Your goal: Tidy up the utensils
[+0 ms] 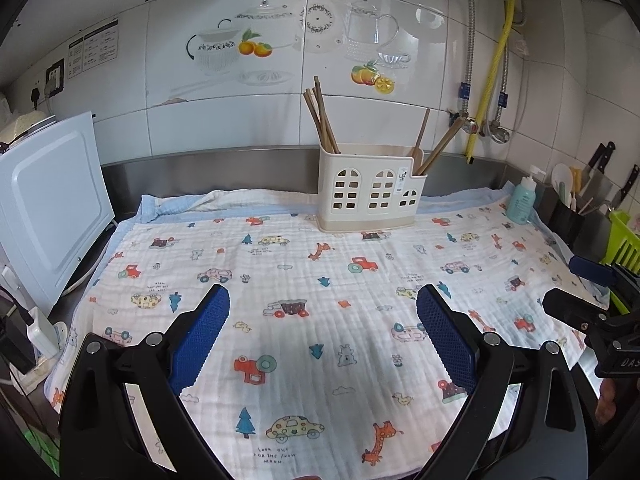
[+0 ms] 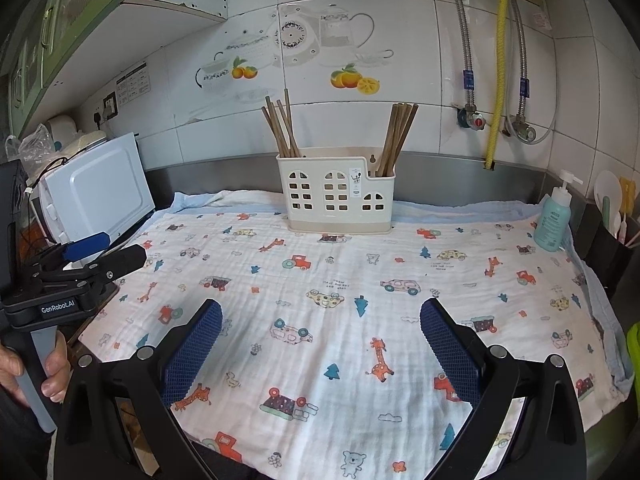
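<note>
A cream plastic utensil holder (image 1: 370,188) (image 2: 338,194) stands at the back of a printed cloth (image 1: 320,300) (image 2: 340,300). Brown wooden chopsticks (image 1: 320,120) (image 2: 280,128) stand in its left compartment, and more chopsticks (image 1: 432,148) (image 2: 396,136) lean in its right compartment. My left gripper (image 1: 323,332) is open and empty, low over the near part of the cloth. My right gripper (image 2: 321,340) is open and empty too, also over the near cloth. Each gripper shows at the edge of the other's view, the right one (image 1: 592,292) and the left one (image 2: 92,256).
A white microwave (image 1: 48,208) (image 2: 96,196) stands at the left. A teal pump bottle (image 1: 522,200) (image 2: 554,220) sits at the cloth's back right corner. A dark holder with spoons and knives (image 1: 568,216) and a green rack (image 1: 624,244) stand at the right. Pipes and valves run down the tiled wall.
</note>
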